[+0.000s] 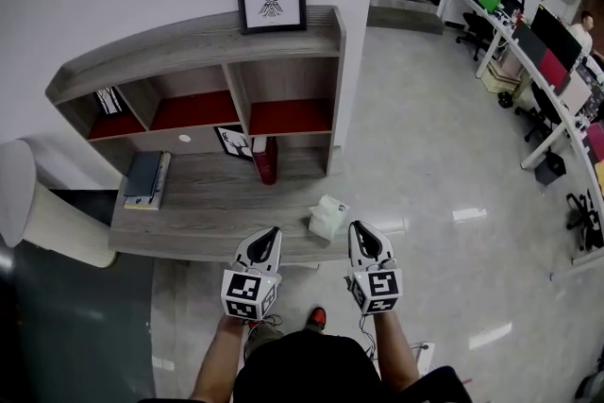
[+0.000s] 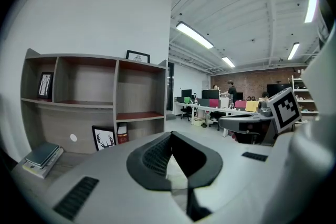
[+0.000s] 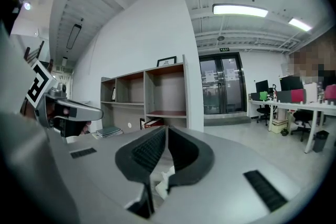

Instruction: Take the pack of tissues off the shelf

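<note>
Lying near the front right edge of the shelf unit's tabletop, the one pack of tissues looks crumpled. Its long side seems to run back toward the shelves, but it is too small to be sure. Two grippers hang just before it, the left gripper and the right gripper, both with jaws together on nothing.

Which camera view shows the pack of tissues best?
The head view: the pack of tissues lies whole at the front of the desk. The right gripper view shows only a white scrap behind its jaws; the left gripper view shows nothing clear of it.
</note>
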A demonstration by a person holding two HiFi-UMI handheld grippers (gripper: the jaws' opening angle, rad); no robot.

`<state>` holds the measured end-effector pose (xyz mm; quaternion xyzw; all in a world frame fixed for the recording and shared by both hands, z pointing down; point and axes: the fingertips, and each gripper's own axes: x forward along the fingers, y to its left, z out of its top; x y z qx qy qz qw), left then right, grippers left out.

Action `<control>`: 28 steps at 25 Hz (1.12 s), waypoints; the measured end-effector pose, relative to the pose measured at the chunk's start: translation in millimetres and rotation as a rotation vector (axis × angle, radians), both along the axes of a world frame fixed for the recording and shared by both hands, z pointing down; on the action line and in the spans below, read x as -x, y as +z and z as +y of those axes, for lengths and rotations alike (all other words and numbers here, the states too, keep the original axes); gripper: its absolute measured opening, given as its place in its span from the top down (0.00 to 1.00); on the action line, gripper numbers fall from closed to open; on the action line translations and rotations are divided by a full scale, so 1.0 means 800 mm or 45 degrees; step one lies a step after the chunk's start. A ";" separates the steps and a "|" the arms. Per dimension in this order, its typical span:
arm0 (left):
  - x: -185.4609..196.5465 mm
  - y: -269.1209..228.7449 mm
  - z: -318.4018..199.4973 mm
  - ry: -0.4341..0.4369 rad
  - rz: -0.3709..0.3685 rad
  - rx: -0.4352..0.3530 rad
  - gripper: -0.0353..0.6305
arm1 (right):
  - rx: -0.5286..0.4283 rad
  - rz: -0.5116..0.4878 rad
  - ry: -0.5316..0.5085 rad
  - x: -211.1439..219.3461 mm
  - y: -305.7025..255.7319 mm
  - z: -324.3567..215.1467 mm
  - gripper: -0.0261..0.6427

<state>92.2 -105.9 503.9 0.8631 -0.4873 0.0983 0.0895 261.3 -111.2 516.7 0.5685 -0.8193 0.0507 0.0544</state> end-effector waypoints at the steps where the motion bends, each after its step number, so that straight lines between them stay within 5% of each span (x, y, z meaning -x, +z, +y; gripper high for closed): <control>1: 0.001 -0.001 0.002 0.001 0.000 0.001 0.94 | -0.006 0.008 0.011 -0.002 -0.002 0.004 0.90; 28: 0.002 0.015 0.030 0.030 -0.018 0.018 0.94 | 0.009 0.055 0.062 -0.017 0.009 0.054 0.91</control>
